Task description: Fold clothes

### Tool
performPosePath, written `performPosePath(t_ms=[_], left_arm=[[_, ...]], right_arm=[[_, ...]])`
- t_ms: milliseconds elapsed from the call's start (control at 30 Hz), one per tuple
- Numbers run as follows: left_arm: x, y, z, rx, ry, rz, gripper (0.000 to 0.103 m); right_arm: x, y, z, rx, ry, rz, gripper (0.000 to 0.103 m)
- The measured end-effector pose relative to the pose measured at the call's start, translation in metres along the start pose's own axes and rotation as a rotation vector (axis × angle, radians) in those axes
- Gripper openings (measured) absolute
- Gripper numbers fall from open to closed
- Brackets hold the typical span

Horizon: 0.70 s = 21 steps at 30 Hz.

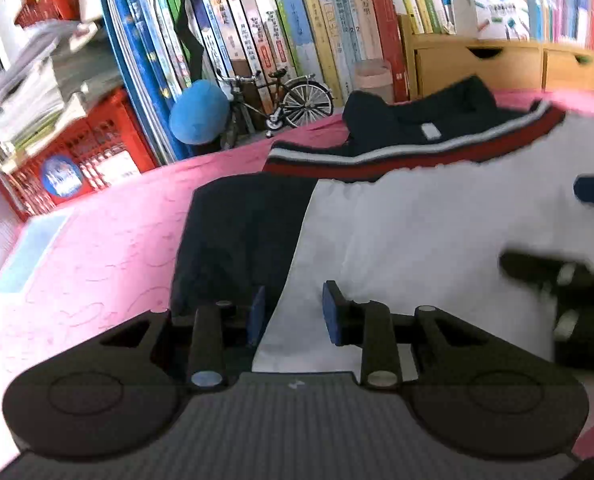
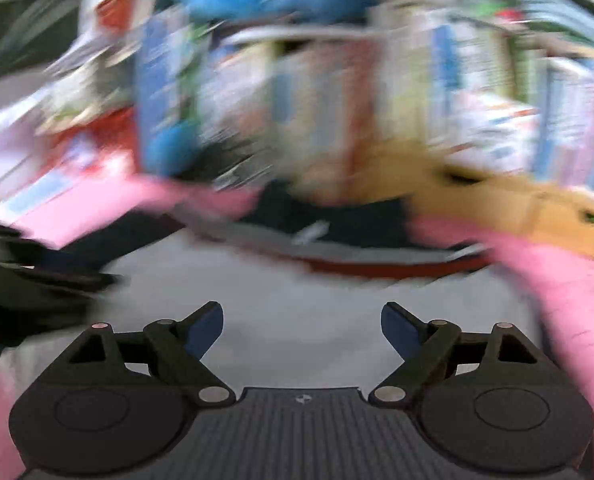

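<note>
1. Polo shirt [image 1: 417, 232], white body with navy sleeve and a red, white and navy striped collar, lies spread on the pink tablecloth [image 1: 109, 240]. Collar end points toward the row of books [image 1: 297, 32]; navy sleeve [image 1: 237, 240] lies flat along the shirt's left side.
2. Left gripper [image 1: 293, 316] sits low at the shirt's near edge, right where navy sleeve meets white body. Blue pads stand spread with a clear gap; no cloth between them. Judged: it is placed on that seam because a sleeve fold would hinge there.
3. Right gripper [image 2: 301, 328], also over the white body, on the near side of the collar. Fingers wide apart, holding nothing. Its view is heavily smeared, so it seems to be in quick motion; direction not readable.
4. From the left wrist view, the right gripper shows as a dark blurred shape over the shirt's right half.
5. Stage is uncertain: a flat shirt with both grippers unloaded fits either smoothing before a fold or letting go after laying a panel down.
6. Beyond the collar: model bicycle [image 1: 281, 96], blue plush [image 1: 199, 112], wooden drawer box [image 1: 497, 64]. All off the shirt, clear of the folding area.
</note>
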<state>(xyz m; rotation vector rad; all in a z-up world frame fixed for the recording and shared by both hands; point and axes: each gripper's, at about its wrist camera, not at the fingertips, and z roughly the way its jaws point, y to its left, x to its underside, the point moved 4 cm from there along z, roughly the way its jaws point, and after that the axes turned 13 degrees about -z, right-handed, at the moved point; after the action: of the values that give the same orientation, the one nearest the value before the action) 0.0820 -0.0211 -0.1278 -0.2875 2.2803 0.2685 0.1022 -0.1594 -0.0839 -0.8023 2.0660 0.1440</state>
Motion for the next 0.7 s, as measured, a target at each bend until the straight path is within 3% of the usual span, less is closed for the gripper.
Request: performPosePath(t_ms=[133, 267, 367, 500, 600, 700], left_arm=[[-0.002, 0.01, 0.002, 0.007, -0.002, 0.006, 0.041], [-0.007, 0.012, 0.008, 0.035, 0.051, 0.012, 0.042], [-0.012, 0.007, 0.011, 0.021, 0.102, 0.028, 0.042], [-0.016, 0.007, 0.016, 0.014, 0.148, 0.022, 0.041], [-0.019, 0.007, 0.018, 0.012, 0.175, 0.027, 0.041], [-0.021, 0.008, 0.02, 0.009, 0.199, 0.012, 0.041]], right_arm=[[0.031, -0.036, -0.001, 0.082, 0.072, 0.057, 0.087], [0.062, -0.072, -0.002, 0.164, 0.145, 0.114, 0.086], [0.081, -0.119, -0.011, 0.249, 0.195, 0.15, 0.077], [0.096, -0.157, -0.022, 0.311, 0.256, 0.22, 0.085], [0.088, -0.156, -0.029, 0.36, 0.273, 0.245, 0.08], [0.078, -0.14, -0.041, 0.337, 0.251, 0.27, 0.077]])
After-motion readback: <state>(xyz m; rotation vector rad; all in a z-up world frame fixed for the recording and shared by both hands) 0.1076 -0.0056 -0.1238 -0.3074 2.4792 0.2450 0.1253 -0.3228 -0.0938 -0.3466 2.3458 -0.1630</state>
